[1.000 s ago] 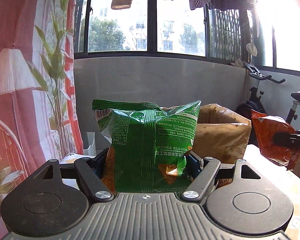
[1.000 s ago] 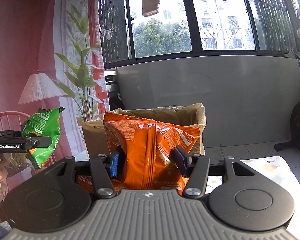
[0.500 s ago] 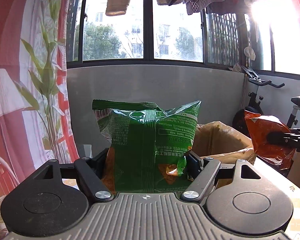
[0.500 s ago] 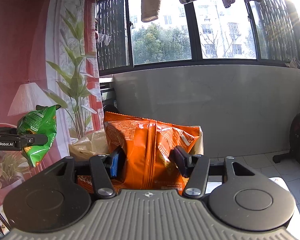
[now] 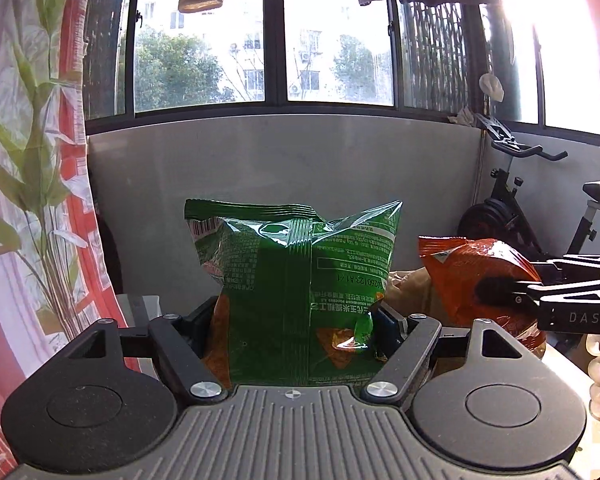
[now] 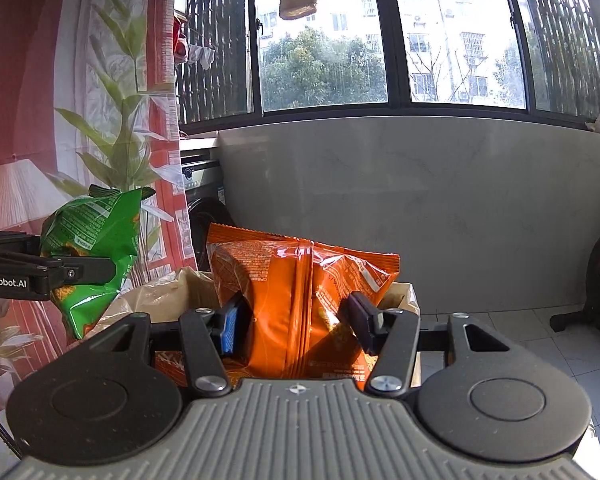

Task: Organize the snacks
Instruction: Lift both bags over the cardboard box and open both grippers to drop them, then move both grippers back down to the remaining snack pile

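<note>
Left hand-held gripper clamps the green bag low down, both fingers pressed into its sides, bag upright and lifted in front of the grey wall. To its right, right hand-held gripper comes in from the frame edge, pinching the orange bag. Brown paper bag shows between the two snack bags, behind them. Exercise bike at far right, curtain at left.

Right wrist view: right hand-held gripper clenched on the orange bag, held upright just above the open paper bag. Left hand-held gripper at left edge grips the green bag, held beside the paper bag. Tiled floor at right.
</note>
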Available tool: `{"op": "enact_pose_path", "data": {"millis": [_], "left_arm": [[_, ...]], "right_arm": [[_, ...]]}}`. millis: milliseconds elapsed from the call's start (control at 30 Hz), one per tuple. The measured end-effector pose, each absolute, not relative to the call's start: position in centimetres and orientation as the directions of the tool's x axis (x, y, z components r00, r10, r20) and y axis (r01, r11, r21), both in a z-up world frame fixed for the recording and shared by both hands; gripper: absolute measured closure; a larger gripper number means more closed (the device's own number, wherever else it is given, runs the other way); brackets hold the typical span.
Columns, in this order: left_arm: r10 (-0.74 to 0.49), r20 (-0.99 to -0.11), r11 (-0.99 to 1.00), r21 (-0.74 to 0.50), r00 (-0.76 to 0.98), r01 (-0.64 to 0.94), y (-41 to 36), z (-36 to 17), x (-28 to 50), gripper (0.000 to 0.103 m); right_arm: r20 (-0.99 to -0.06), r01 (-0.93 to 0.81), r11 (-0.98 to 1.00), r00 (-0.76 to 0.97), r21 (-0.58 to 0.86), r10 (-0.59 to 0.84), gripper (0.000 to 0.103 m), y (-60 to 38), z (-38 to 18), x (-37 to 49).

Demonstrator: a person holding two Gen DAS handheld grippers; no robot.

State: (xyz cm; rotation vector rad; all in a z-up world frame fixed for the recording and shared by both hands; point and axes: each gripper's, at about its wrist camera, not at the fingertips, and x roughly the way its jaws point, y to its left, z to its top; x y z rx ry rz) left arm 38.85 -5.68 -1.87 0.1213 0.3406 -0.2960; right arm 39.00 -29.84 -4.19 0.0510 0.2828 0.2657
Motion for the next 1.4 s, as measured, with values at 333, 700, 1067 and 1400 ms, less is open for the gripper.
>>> {"op": "enact_pose_path", "data": {"millis": [333, 700, 1067, 1400], "left_arm": [[-0.269, -0.454, 0.950, 0.019, 0.849, 0.312, -6.8, -4.1, 44.5, 0.018], [-0.272, -0.466, 0.950, 0.007, 0.842, 0.311, -6.0, -3.8, 43.5, 0.011], [-0.274, -0.416, 0.958, -0.033, 0.867, 0.286, -3.4, -2.3, 38.2, 0.011], [-0.259, -0.426, 0.966, -0.125, 0.867, 0.227, 3.4, -6.0, 31.6, 0.010]], "right_arm": [[-0.355, -0.240, 0.966, 0.898, 0.098, 0.259, 0.039, -29.2, -5.4, 43.0], [-0.327, -0.224, 0.961, 0.907, 0.163, 0.267, 0.025, -29.9, -4.4, 40.5], [-0.338, -0.216, 0.952, 0.898, 0.218, 0.281, 0.025, -30.6, -5.4, 34.4], [-0.409, -0.201, 0.932, 0.856, 0.301, 0.317, 0.014, -31.8, -10.6, 28.9]]}}
